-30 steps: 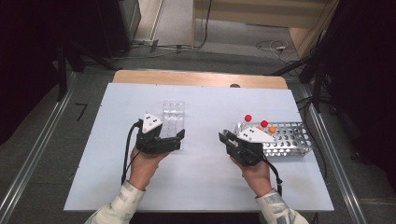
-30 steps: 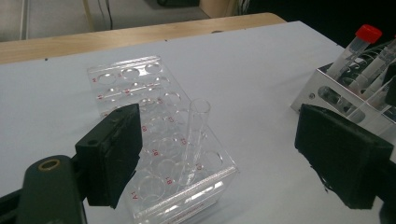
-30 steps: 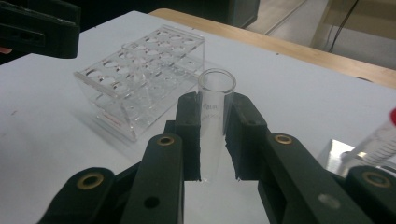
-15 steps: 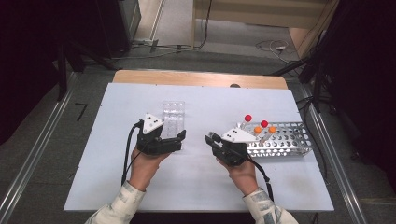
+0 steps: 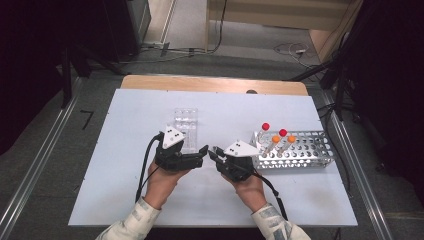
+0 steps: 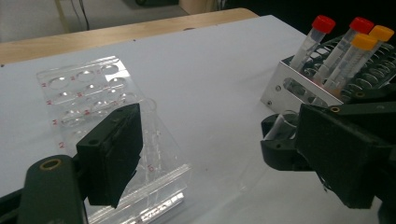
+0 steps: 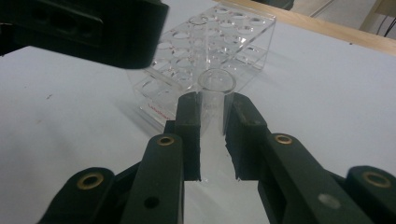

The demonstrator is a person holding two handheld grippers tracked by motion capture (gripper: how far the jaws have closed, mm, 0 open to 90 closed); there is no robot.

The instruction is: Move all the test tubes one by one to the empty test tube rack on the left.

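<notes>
Shift since a second ago: the right hand-held gripper [image 5: 214, 151] has swung left, away from the perforated metal tube rack [image 5: 320, 159], and now faces the left hand-held gripper [image 5: 202, 152] mid-bench.
Right hand-held gripper: jaws pinched on a clear, uncapped plastic tube [image 7: 215, 98], open mouth pointing away from its camera.
Left hand-held gripper: jaws spread wide, holding nothing, one jaw just over the clear acrylic tube rack [image 6: 107, 140].
Where the tube is: off the white bench [image 5: 150, 110], between the two racks, just beside the acrylic one.
Metal rack: two red-capped tubes [image 6: 312, 38] and two orange-capped tubes [image 6: 355, 58] stand leaning in it.
Step in hand: looks like carrying the bare tube towards the acrylic rack, or a handover.
Doing it well: keep the pinch steady, bring the tube upright before lowering, line it over one hole, and keep the left jaws clear of the tube's path.
</notes>
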